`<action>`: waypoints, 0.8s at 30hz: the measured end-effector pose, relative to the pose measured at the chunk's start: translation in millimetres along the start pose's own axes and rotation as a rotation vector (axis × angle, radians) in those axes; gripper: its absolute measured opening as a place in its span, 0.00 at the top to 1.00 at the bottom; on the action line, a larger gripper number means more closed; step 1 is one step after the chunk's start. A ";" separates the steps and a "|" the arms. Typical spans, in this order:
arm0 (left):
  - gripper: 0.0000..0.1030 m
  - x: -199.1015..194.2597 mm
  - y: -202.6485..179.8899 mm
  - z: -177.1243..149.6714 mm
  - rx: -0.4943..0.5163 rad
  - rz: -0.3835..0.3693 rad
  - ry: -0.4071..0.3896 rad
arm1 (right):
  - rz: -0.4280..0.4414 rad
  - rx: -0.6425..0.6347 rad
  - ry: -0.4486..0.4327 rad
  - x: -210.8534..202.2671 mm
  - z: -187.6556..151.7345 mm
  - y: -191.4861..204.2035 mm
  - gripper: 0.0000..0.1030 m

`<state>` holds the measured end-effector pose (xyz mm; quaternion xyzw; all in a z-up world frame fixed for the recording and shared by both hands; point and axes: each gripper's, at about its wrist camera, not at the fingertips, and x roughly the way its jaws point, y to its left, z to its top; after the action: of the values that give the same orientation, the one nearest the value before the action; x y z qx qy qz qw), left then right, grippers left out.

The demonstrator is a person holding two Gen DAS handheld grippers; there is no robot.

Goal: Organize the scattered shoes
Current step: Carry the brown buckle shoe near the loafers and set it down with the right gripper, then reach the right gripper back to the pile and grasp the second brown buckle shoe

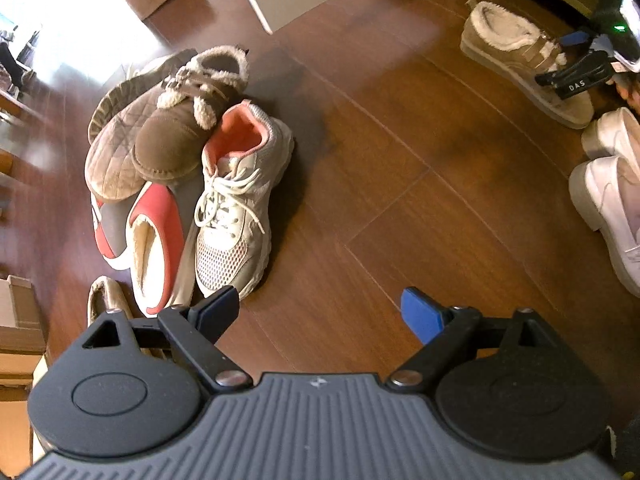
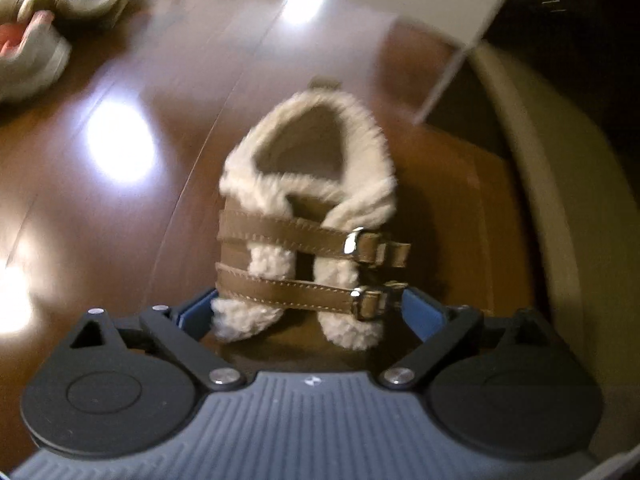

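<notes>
While the pile of shoes (image 1: 180, 176) sits far-left of the left claw (image 1: 320, 316), that claw hangs wide with nothing between its pads, and the white sneaker (image 1: 236, 208) has its toe nearest it, long axis running away. Over on the right, the right claw (image 2: 304, 312) straddles the toe end of the fleece-lined brown shoe (image 2: 308, 216), jaws wide, pads looking just clear of its sides. That shoe's length points straight away, heel far, so the right one's clearly nearer.

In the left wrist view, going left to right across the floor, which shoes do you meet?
Quilted slipper → red-lined slipper → laced sneaker → fleece-lined buckle shoe with the right gripper around its toe end → white shoes.
</notes>
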<state>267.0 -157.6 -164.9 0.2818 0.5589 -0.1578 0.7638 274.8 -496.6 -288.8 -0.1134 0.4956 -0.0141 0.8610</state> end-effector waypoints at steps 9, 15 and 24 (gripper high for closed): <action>0.12 -52.8 -25.9 -8.2 0.035 -0.023 -0.060 | 0.002 0.416 -0.100 -174.8 -78.8 58.4 0.03; 0.12 -78.2 4.9 -37.4 0.022 0.056 -0.064 | 0.065 0.510 0.005 -240.6 -138.2 97.7 0.01; 0.12 -71.5 84.3 -48.5 -0.149 0.108 -0.037 | 0.027 0.637 0.075 -232.7 -146.6 76.2 0.01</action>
<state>253.5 -66.7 -86.6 0.2509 0.5388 -0.0793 0.8003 24.2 -417.1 -177.8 0.1690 0.4991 -0.1615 0.8344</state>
